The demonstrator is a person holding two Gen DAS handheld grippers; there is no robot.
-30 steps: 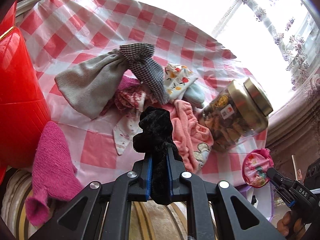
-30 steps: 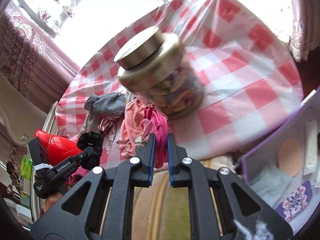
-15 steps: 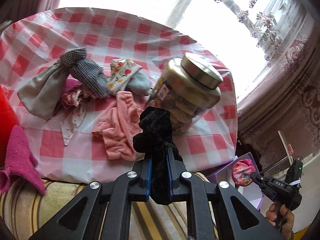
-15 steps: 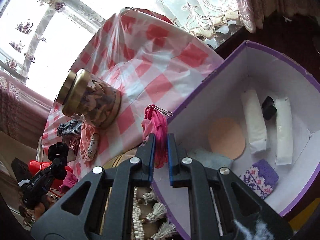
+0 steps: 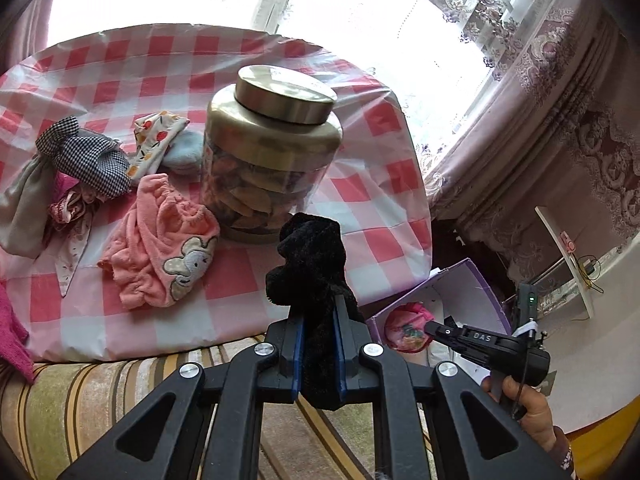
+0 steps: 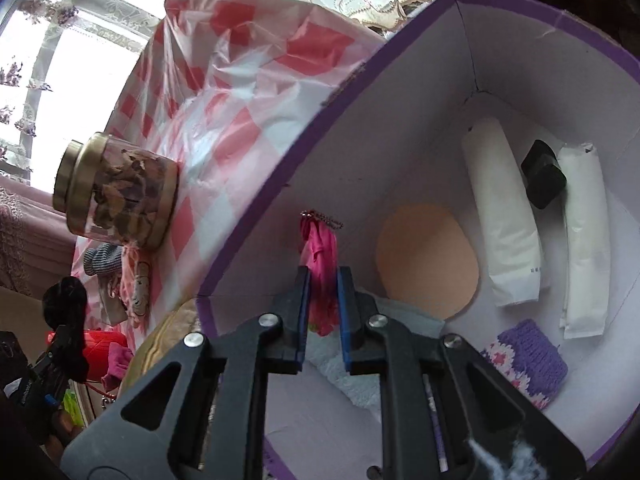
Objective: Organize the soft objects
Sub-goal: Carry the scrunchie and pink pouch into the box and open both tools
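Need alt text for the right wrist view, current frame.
The right tool, its jaws opening, has a pink fabric item with a bead chain between them over an open purple-rimmed box. Inside lie two white packets, a black block, a tan oval pad and a purple knit piece. A gold-lidded jar stands on the checked cloth behind.

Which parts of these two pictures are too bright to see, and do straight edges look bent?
Left wrist view: the window behind the jar is blown out to white, and the tablecloth edge curves. Right wrist view: the window at upper left is overexposed; the purple box rim bows strongly from fisheye distortion.
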